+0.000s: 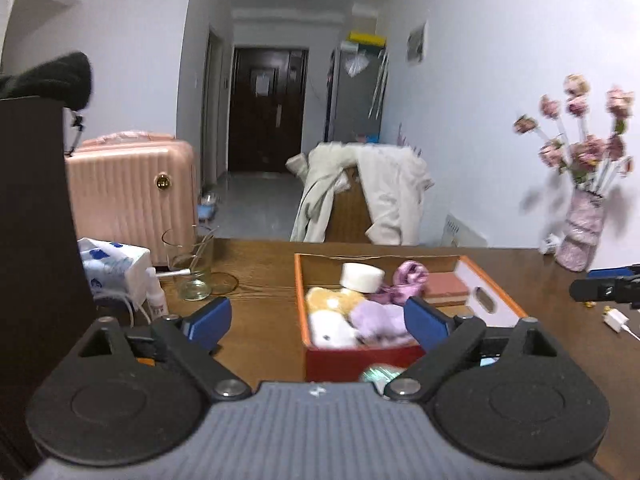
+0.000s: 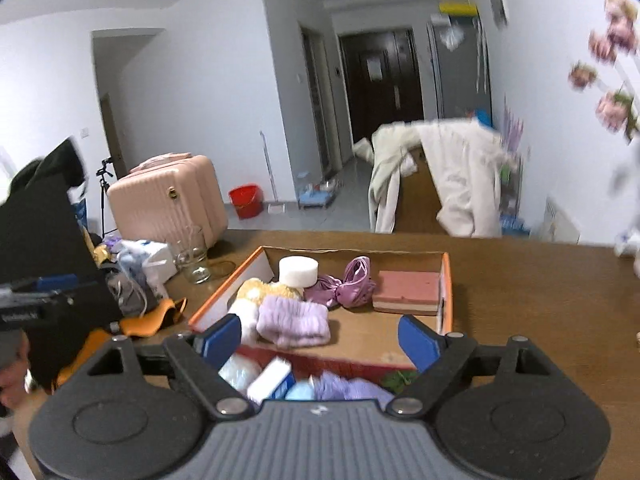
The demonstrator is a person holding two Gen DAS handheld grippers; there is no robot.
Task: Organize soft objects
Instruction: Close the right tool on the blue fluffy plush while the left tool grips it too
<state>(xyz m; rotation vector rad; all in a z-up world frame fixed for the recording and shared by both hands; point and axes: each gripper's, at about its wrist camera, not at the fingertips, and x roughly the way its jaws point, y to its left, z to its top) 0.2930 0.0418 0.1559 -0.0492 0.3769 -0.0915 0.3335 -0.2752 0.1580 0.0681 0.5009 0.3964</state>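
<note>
An orange-rimmed cardboard box (image 1: 301,280) (image 2: 224,292) stands on the brown table. It holds a white round sponge (image 1: 362,276) (image 2: 298,270), a purple satin cloth (image 1: 406,278) (image 2: 354,284), a pink sponge block (image 1: 446,284) (image 2: 406,292), a lilac towel (image 1: 380,318) (image 2: 294,320) and a yellow-and-white plush (image 1: 330,300) (image 2: 258,290). My left gripper (image 1: 318,322) hangs open in front of the box, nothing between its blue pads. The right gripper (image 2: 320,340) is open and empty too, above the box's near edge. More soft items (image 2: 344,390) lie in front of the box.
On the table's left are a glass jar (image 1: 194,268) (image 2: 194,260), a tissue pack (image 1: 108,268) and a dark upright panel (image 1: 36,240). A vase of pink flowers (image 1: 580,236) stands at the right. A pink suitcase (image 1: 128,196) and a coat-draped chair (image 1: 360,196) are behind the table.
</note>
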